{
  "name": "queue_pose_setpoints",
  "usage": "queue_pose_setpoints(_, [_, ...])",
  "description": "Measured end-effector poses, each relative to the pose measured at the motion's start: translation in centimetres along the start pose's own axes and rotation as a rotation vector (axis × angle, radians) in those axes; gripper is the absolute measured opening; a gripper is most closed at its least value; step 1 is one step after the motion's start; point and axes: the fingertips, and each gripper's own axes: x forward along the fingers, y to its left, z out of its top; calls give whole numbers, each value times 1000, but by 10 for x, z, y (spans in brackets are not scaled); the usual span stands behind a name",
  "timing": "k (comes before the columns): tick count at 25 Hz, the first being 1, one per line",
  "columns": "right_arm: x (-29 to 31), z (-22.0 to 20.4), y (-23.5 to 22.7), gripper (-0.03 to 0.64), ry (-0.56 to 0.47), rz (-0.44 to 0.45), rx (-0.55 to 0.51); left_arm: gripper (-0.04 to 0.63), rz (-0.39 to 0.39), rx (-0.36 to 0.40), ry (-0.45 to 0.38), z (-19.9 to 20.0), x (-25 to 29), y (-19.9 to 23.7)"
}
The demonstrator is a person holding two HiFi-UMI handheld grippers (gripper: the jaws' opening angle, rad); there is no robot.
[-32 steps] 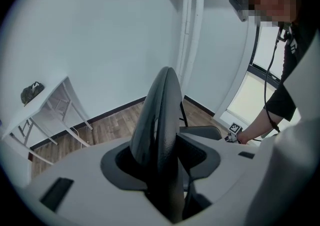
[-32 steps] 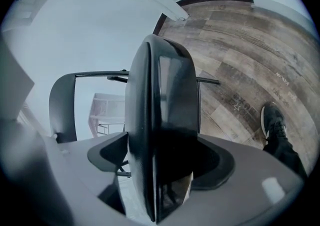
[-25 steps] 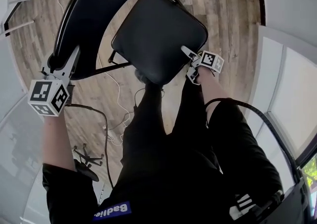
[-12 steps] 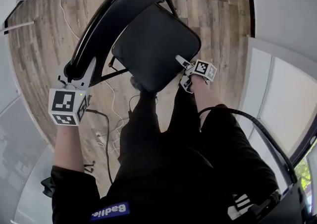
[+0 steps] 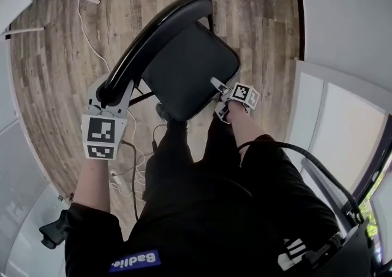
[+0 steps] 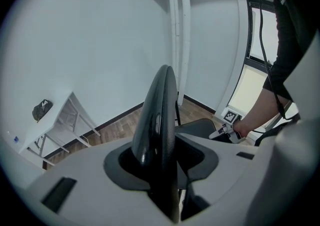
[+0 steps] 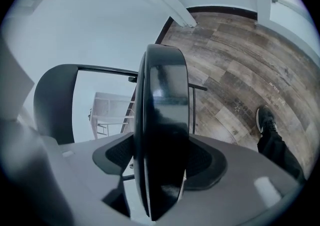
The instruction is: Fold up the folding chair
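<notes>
Observed from the side of the room: the folding chair (image 5: 174,55) stands on the wooden floor (image 5: 61,79), directly ahead of both sets of fingers.

Left gripper (image 5: 113,93): its fingers (image 6: 85,202) are clamped on the near end of the black curved backrest (image 5: 165,24), which stands edge-on between them and fills the gap pad to pad. The fingers have just been closing, with the backrest between them throughout.

Right gripper (image 5: 219,98): its fingers (image 7: 240,190) are clamped on the near edge of the padded seat (image 5: 184,67), which also stands edge-on between them, pads against both faces. These fingers have likewise just been closing on the seat.

Changes since a second ago: both grippers sit higher, the right more so. The seat's gripped edge has come up with the right fingers, so the seat now shows as a narrower shape tucked closer under the backrest. The left marker cube has come in from the left edge of the head view towards its middle. More floor now shows beyond the chair.

Beyond the left fingers, a white cable (image 5: 79,21) trails across the floor. Behind them, a black cable (image 5: 131,165) runs down beside the person's dark trouser leg (image 5: 177,165). Beside the right fingers, low on the floor, is the person's shoe (image 7: 265,119).
</notes>
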Motion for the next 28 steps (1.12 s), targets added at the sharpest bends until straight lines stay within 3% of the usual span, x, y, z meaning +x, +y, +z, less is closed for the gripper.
queue_pose_setpoints(9, [-13,3,54,253,-6,26,-9,127,-44,2,-7,12,-25,-27])
queue_pose_setpoints(28, [-12,-3,163,239,-8,38,-19,89,-42,71,25,29,-62,-62])
